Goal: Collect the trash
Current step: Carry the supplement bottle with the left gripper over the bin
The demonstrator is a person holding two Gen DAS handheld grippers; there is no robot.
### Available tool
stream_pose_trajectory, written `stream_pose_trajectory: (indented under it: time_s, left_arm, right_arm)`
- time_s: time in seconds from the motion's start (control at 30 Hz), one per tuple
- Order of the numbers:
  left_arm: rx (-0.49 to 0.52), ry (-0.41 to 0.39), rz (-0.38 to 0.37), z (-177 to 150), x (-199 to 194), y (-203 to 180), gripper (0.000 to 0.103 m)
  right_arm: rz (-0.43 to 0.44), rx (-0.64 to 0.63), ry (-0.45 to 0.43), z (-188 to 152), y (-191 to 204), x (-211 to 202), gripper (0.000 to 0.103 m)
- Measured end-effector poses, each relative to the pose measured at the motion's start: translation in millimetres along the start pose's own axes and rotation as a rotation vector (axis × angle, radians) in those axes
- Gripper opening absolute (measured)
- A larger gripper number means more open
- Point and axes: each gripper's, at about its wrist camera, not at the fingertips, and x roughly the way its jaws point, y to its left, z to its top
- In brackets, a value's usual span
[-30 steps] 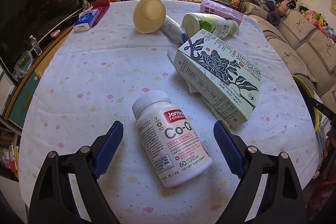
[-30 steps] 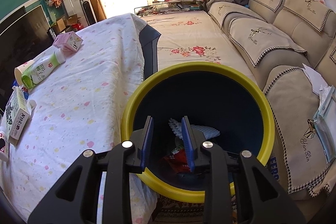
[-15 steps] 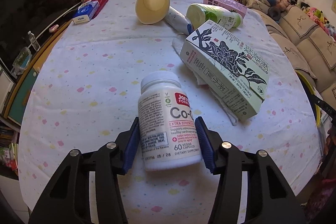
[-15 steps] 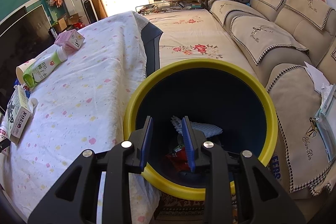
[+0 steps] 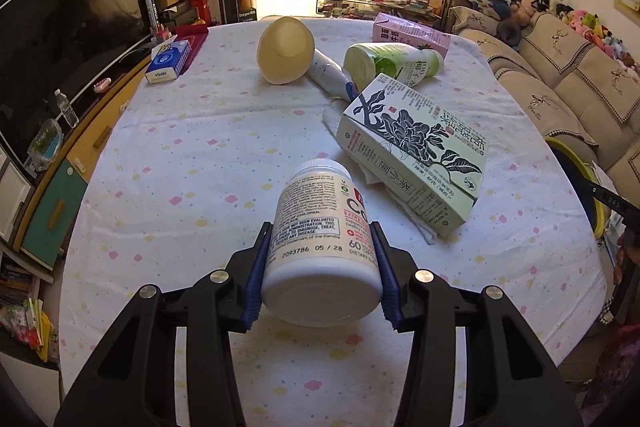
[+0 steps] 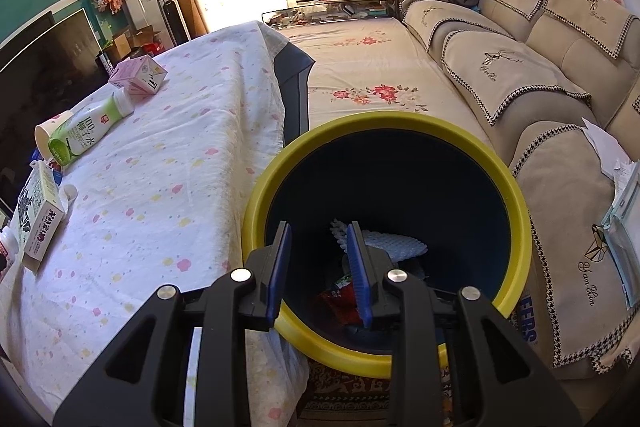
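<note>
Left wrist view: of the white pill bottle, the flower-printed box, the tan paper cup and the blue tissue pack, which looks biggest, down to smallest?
1. flower-printed box
2. white pill bottle, though it is held close to the camera in the left gripper, which inflates it
3. tan paper cup
4. blue tissue pack, farthest away

The white supplement bottle (image 5: 320, 243) reads "2093786 05 / 28", "60" and "DIETARY". At the bench's far left edge, a blue tissue pack (image 5: 168, 61) says "Vinda". The green bottle (image 6: 86, 133) shows "100".

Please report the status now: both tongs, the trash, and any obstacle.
Left tongs shut on white supplement bottle, lifted off table. Right tongs empty, slightly open, above yellow-rimmed bin. Tea box lies toward the bin.
</note>
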Motion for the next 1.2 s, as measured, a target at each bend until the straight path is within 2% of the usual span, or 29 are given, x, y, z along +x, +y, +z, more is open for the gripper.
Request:
stream_pose_trajectory:
  time_s: [0.33, 0.63, 0.93, 1.2]
  left_arm:
    - [0.041, -0.063, -0.044, 9, -33, -15, 0.047]
    - [0.119, -0.099, -0.139, 27, -47, -58, 0.047]
    - [0.248, -0.093, -0.275, 57, -28, -135, 0.047]
    - [0.394, -0.042, -0.419, 72, 8, -237, 0.047]
  right_arm:
    - [0.005, 0.002, -0.004, -1, 0, -3, 0.028]
    - [0.006, 0.020, -0.024, -3, -11, -14, 0.028]
    - [-0.024, 0.065, -0.052, -6, -41, -32, 0.028]
    - [-0.058, 0.106, -0.064, -13, -70, -42, 0.028]
